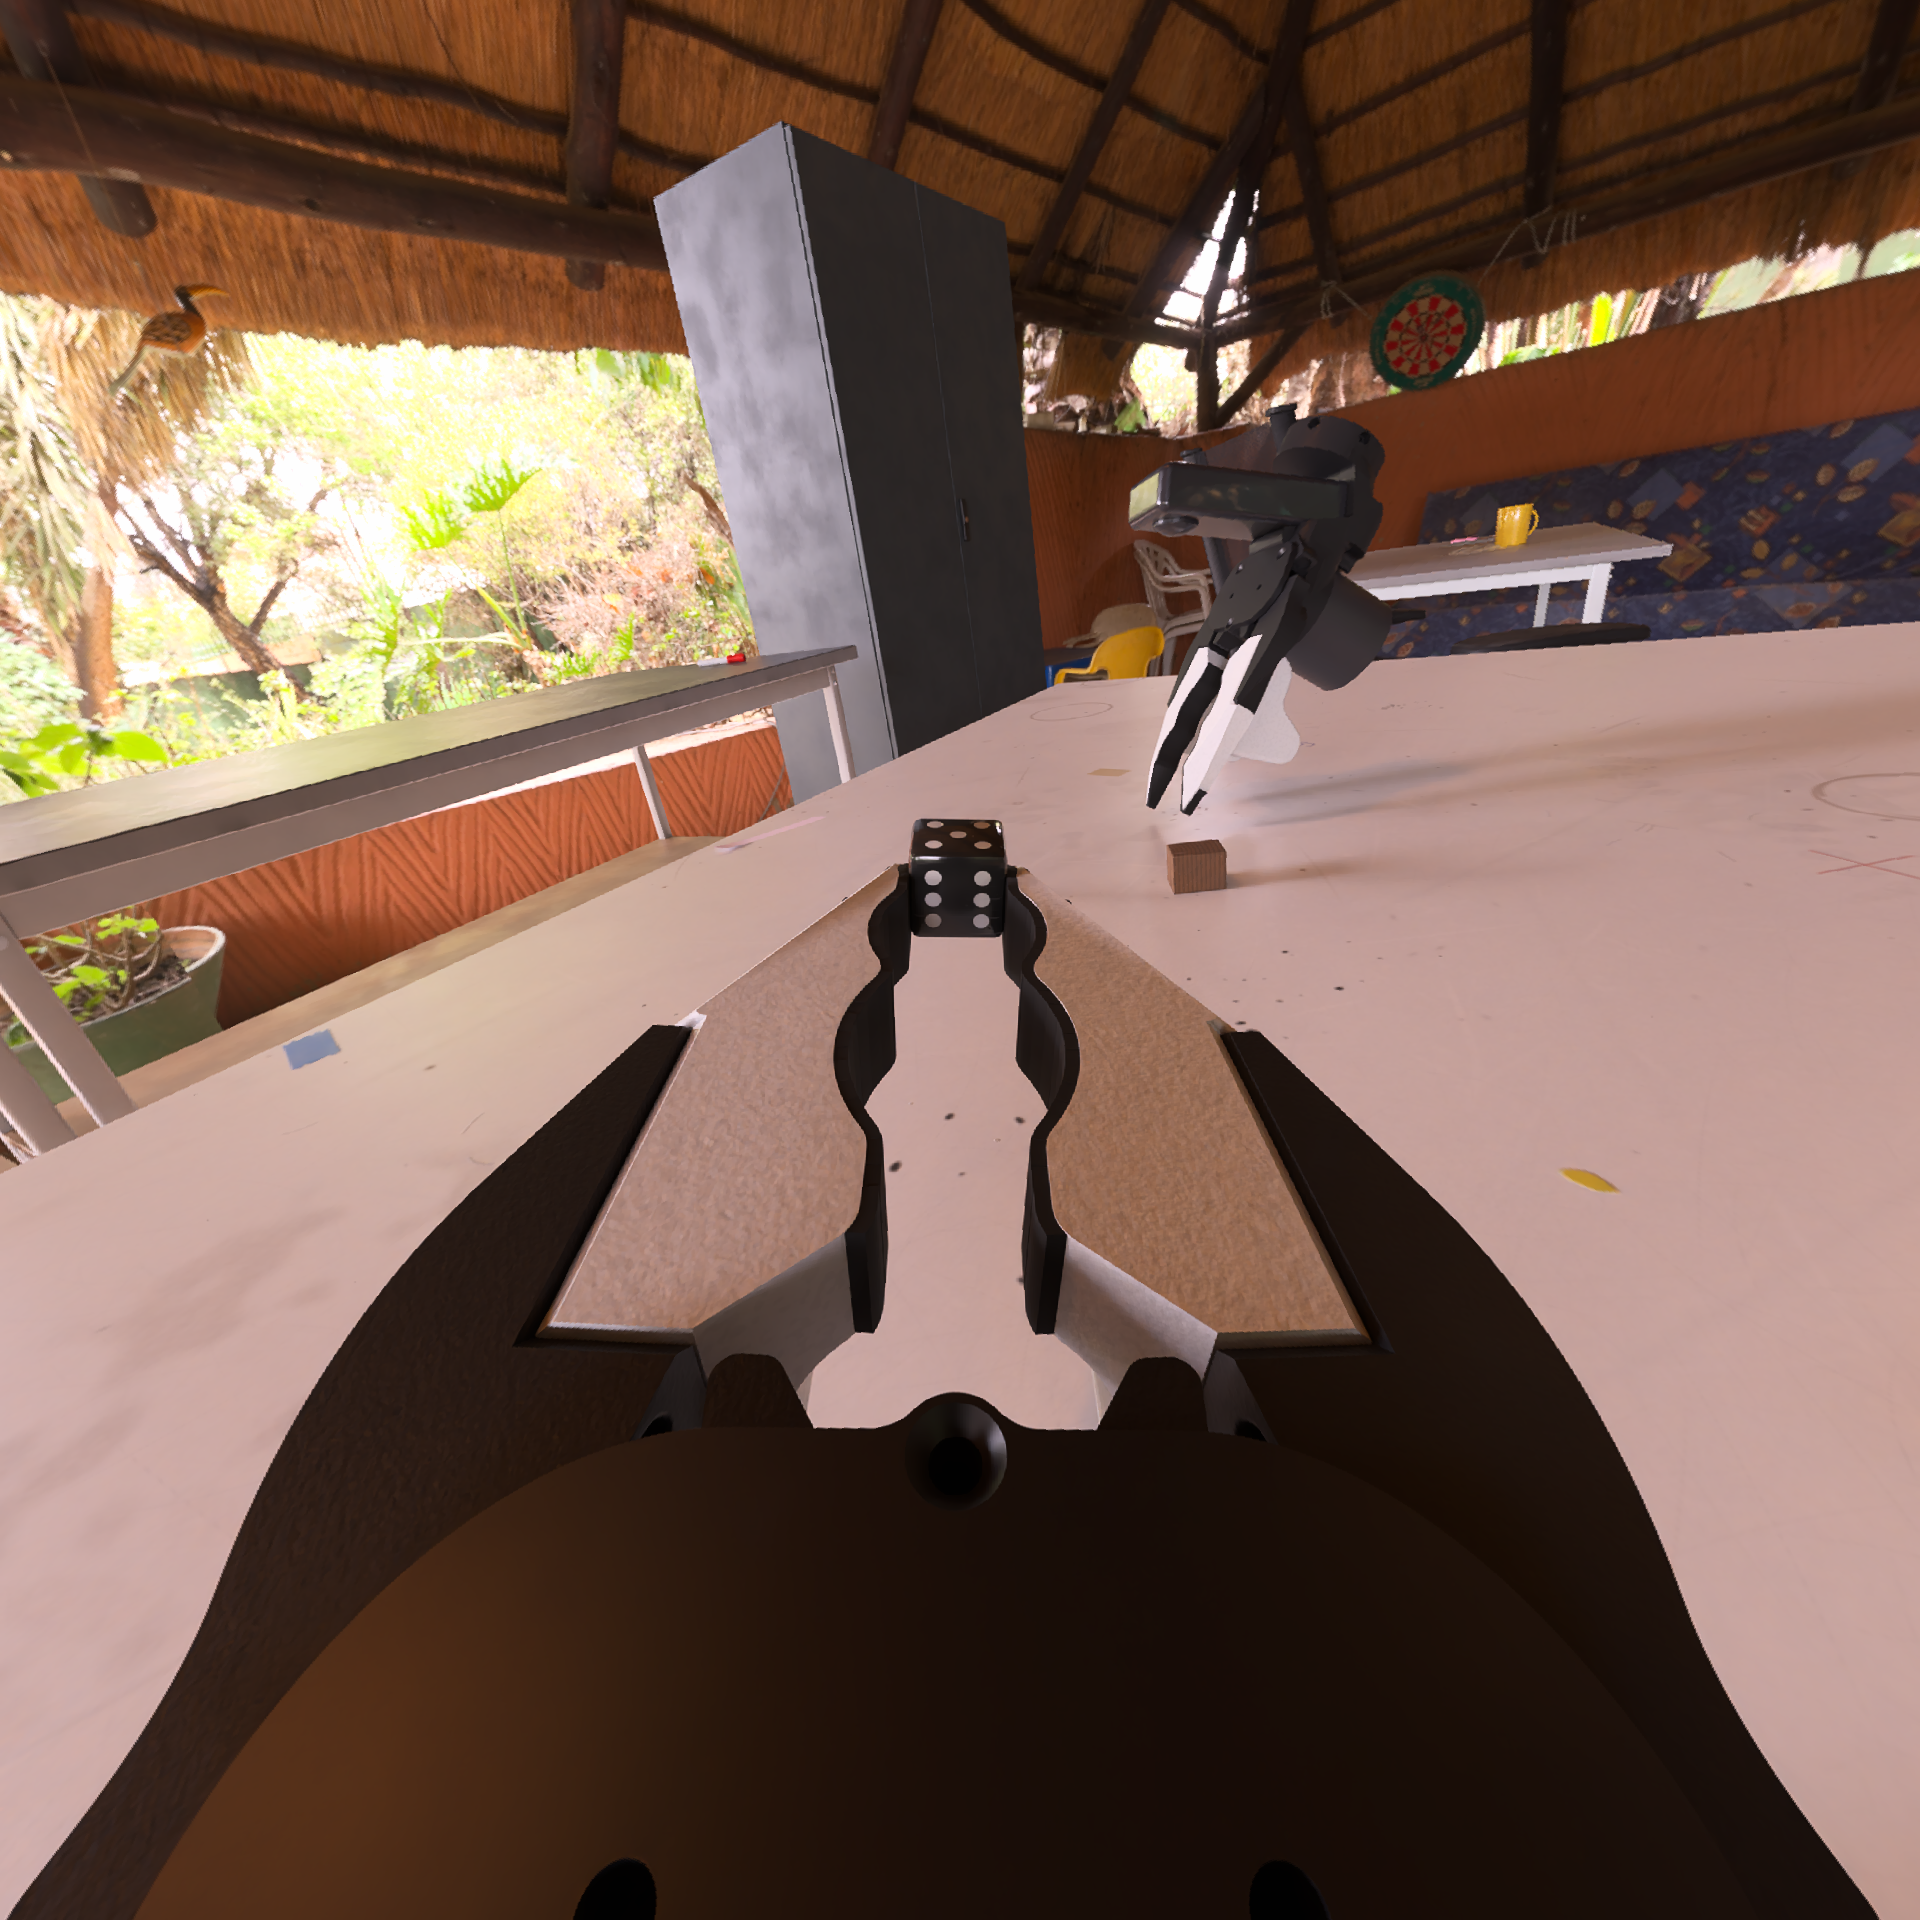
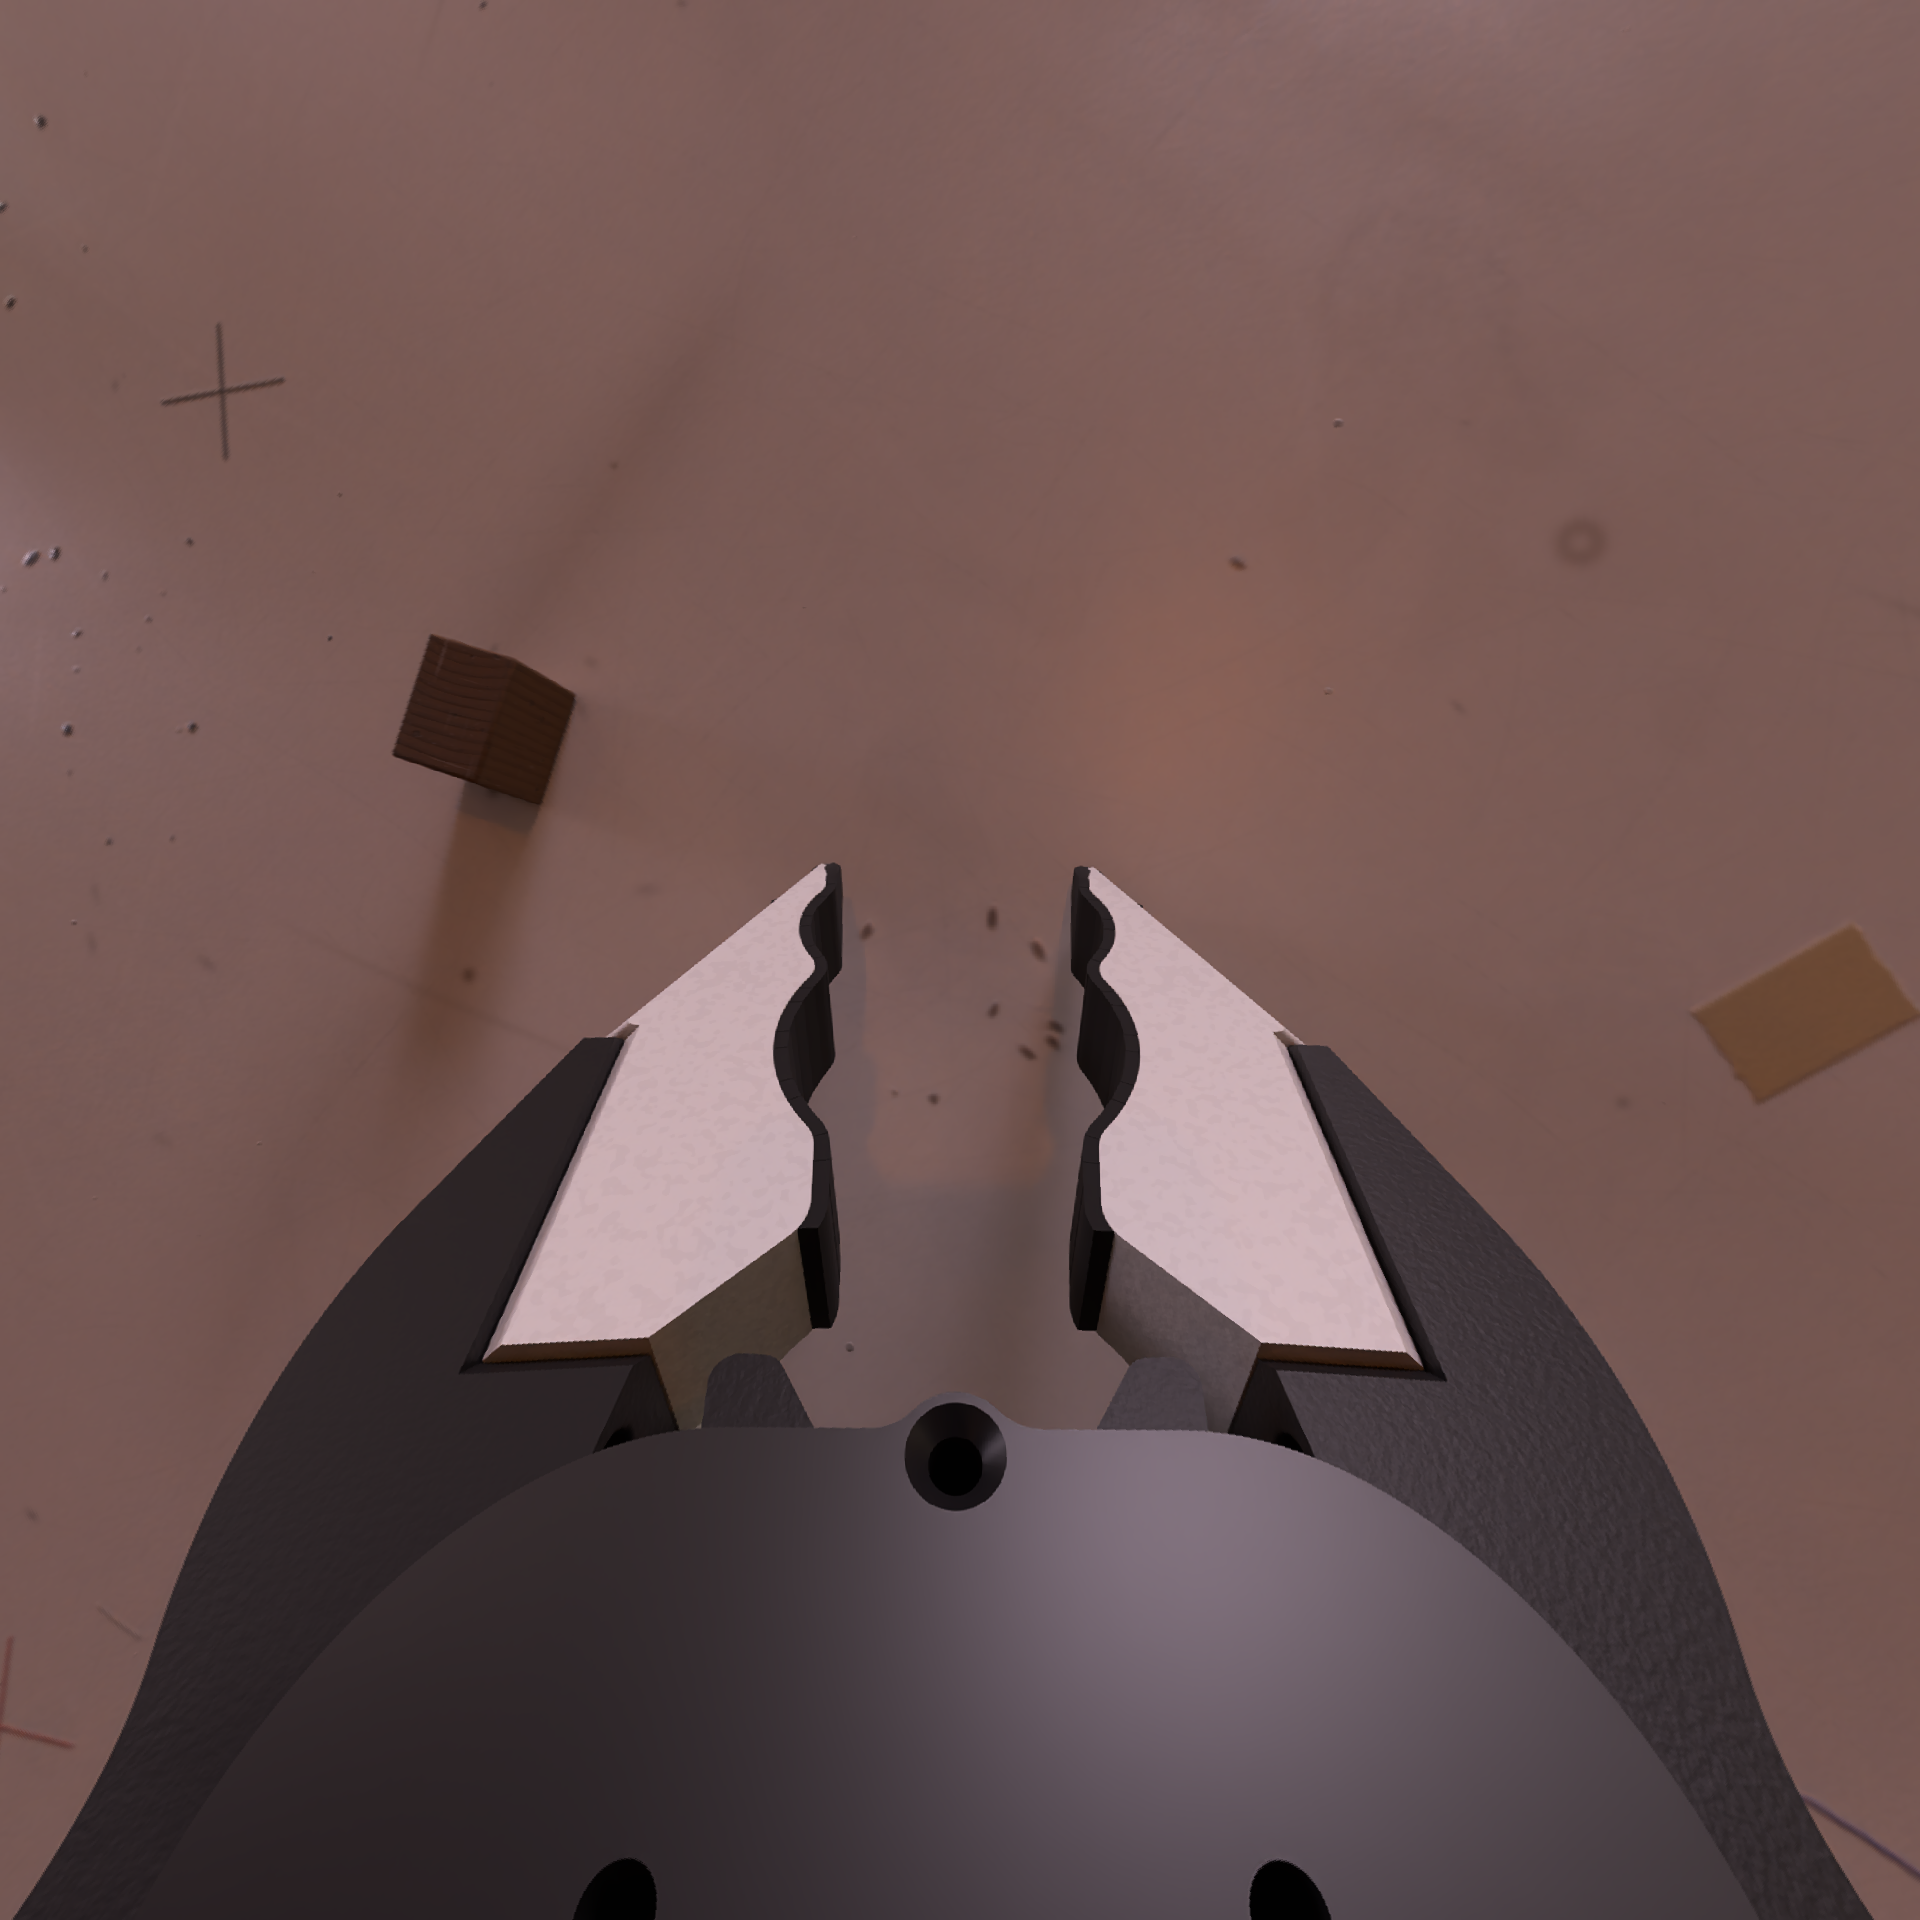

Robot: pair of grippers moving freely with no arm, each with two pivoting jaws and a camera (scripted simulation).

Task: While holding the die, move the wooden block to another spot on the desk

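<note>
My left gripper (image 1: 957, 883) is shut on a black die (image 1: 957, 878) with white pips, held at its fingertips just above the pale pink desk (image 1: 1558, 1039). A small wooden block (image 1: 1196, 867) rests on the desk to the right of the die. My right gripper (image 1: 1172, 802) hovers above and just behind the block, tips pointing down. In the right wrist view my right gripper (image 2: 956, 883) is open and empty, and the wooden block (image 2: 481, 718) lies on the desk (image 2: 1247, 416) ahead and to the left of its fingertips.
A tan paper patch (image 2: 1803, 1013) lies on the desk to the right of the right gripper. A grey cabinet (image 1: 852, 447) stands beyond the desk's far edge. A grey side table (image 1: 416, 748) stands to the left. A yellow spot (image 1: 1588, 1179) marks the desk.
</note>
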